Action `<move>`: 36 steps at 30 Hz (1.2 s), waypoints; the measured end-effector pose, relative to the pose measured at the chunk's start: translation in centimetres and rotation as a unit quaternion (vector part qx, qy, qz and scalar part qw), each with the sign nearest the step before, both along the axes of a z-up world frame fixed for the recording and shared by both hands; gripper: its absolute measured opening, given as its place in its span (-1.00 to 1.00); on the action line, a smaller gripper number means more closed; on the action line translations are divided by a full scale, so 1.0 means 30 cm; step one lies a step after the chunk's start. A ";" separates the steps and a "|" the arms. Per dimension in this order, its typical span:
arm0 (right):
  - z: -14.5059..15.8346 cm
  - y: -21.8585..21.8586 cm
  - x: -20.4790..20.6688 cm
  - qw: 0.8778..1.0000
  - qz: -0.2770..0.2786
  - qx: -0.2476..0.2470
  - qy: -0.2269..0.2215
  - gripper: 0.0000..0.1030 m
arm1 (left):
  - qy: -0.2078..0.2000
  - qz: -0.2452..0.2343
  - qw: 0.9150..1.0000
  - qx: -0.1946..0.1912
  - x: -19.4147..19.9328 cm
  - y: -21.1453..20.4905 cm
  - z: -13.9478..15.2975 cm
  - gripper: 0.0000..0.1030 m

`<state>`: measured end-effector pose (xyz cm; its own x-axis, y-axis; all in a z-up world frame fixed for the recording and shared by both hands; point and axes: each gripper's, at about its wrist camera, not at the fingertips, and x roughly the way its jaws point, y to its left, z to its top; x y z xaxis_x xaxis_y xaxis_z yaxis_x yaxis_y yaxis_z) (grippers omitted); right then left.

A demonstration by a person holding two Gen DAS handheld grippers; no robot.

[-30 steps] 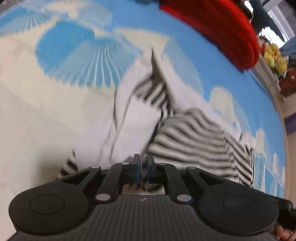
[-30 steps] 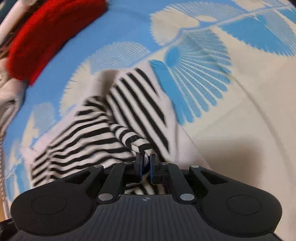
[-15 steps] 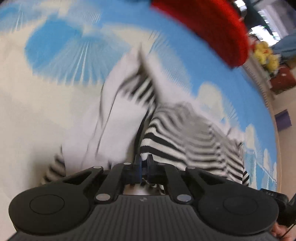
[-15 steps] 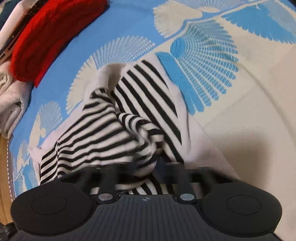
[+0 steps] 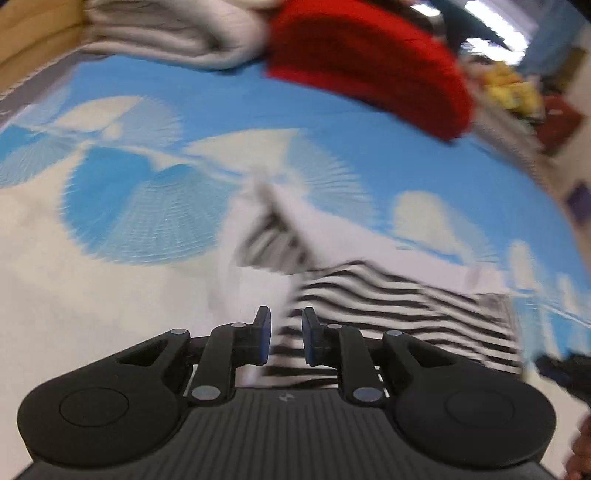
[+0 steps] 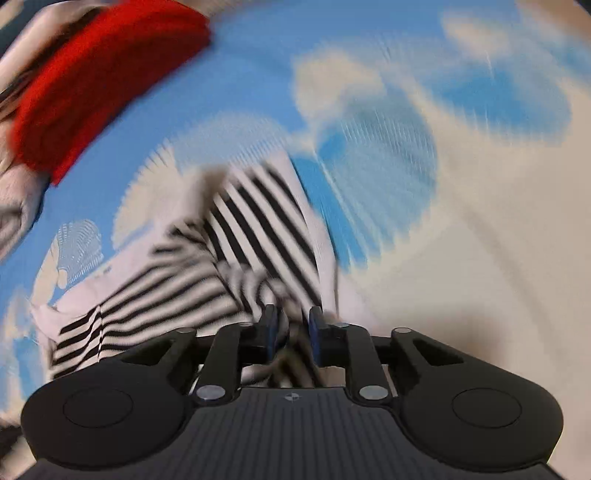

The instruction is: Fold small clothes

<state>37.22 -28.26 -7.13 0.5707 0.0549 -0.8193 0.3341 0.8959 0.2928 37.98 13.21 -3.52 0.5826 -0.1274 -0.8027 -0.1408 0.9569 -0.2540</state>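
Operator: What do my tools hold?

Manual: Your left gripper (image 5: 286, 341) and right gripper (image 6: 291, 338) are opening, jaws slightly apart. The black-and-white striped knit garment (image 5: 388, 306) shows in each gap; neither pad pair visibly presses it.

Operator: Where does it lie?

Manual: Just beyond both grippers, crumpled on the blue-and-cream fan-patterned cloth (image 5: 129, 206). Farther beyond the garment sits a red knitted item (image 5: 369, 62).

Operator: Handling?

Manual: Likely light, soft, limp. Take hold at hem corners.

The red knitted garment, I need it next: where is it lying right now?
The red knitted garment lies at the far edge of the blue-and-cream patterned cloth, top right in the left wrist view, beside folded grey-white fabric and beyond the black-and-white striped garment.
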 end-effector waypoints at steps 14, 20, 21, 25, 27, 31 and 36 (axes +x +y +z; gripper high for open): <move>0.072 0.011 -0.066 0.997 0.068 0.006 -0.034 -0.49 | -0.003 -0.053 0.995 0.085 -0.122 -0.081 0.089 -0.34; 0.342 -0.011 -0.326 0.984 0.086 -0.031 -0.154 -0.17 | -0.060 -0.056 0.992 0.099 -0.346 -0.082 0.261 0.19; 0.375 -0.014 -0.380 0.980 0.094 -0.033 -0.171 -0.10 | -0.072 -0.057 0.991 0.102 -0.385 -0.080 0.291 0.26; 0.466 -0.014 -0.617 0.960 0.130 -0.047 -0.243 0.48 | -0.140 -0.064 0.983 0.103 -0.622 -0.067 0.406 0.87; 0.473 -0.028 -0.734 0.956 0.130 -0.051 -0.258 0.92 | -0.172 -0.063 0.978 0.103 -0.748 -0.043 0.431 0.99; 0.385 -0.077 -0.884 0.969 0.104 -0.058 -0.215 0.98 | -0.166 -0.048 0.981 0.090 -0.925 0.013 0.363 0.99; 0.150 -0.141 -0.917 0.995 0.064 -0.044 -0.060 0.70 | -0.015 0.005 0.999 0.046 -0.961 0.094 0.090 0.23</move>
<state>9.72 -32.49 -2.62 0.6572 0.0642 -0.7510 0.1837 0.9527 0.2421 9.14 16.03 -0.81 0.6068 -0.0482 -0.7934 -0.1447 0.9748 -0.1699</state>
